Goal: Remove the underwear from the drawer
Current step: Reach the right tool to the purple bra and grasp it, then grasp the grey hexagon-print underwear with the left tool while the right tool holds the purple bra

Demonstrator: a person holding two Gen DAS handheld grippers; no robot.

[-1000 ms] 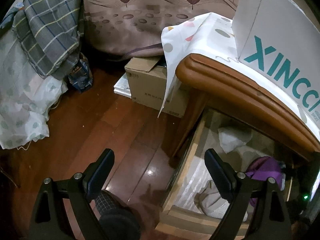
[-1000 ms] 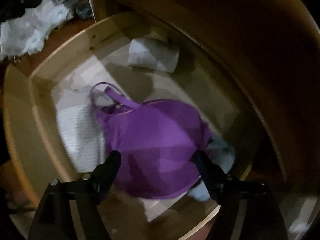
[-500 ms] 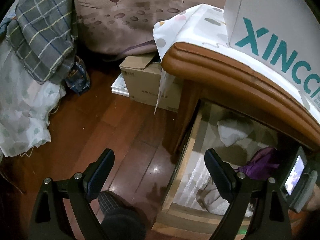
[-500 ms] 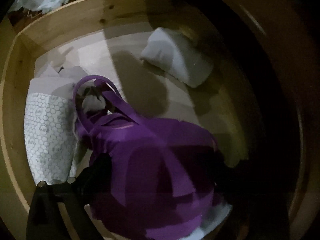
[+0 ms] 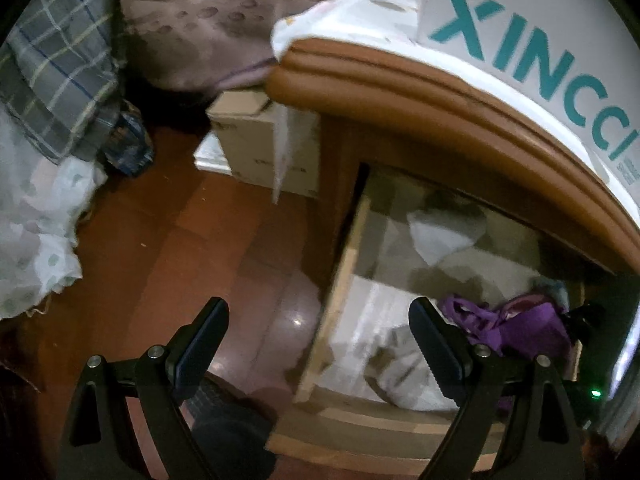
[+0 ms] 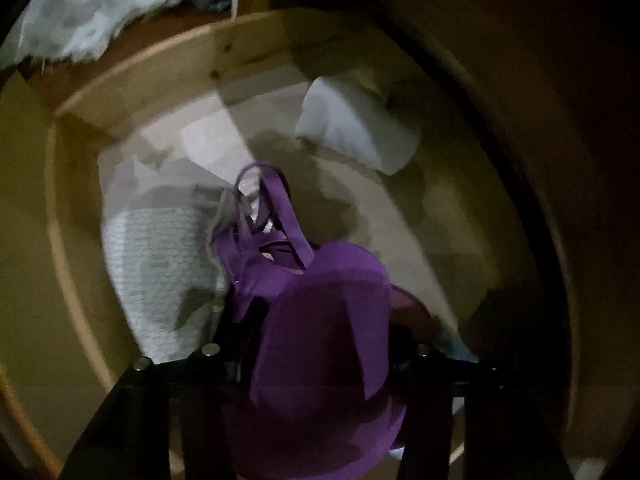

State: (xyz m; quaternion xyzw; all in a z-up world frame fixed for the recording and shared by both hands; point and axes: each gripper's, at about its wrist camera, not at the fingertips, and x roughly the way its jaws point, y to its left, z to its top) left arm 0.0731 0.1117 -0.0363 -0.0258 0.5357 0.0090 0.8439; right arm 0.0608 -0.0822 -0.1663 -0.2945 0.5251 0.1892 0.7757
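1. My left gripper (image 5: 318, 332) hangs steeply downward over the floor (image 5: 168, 248) beside the open drawer (image 5: 340, 280) — jaws wide, nothing between them.
2. My right gripper (image 6: 320, 360) dips into the drawer, jaws closing around the purple underwear (image 6: 324, 320) — it lies bunched between them, near the drawer's front.

We count one open drawer (image 6: 132, 80) holding four textile items: one purple bra (image 6: 320, 320), one folded white cloth (image 6: 356, 128) at the back, one white honeycomb-patterned piece (image 6: 160, 264) beside the bra, and one pale blue item (image 6: 456, 344) partly under it. We count two grippers: the left gripper (image 5: 320, 344) and the right gripper (image 6: 320, 360). Outside the drawer we count one cardboard box (image 5: 260, 140), one white lettered box (image 5: 520, 40) and one plaid cloth (image 5: 56, 80)
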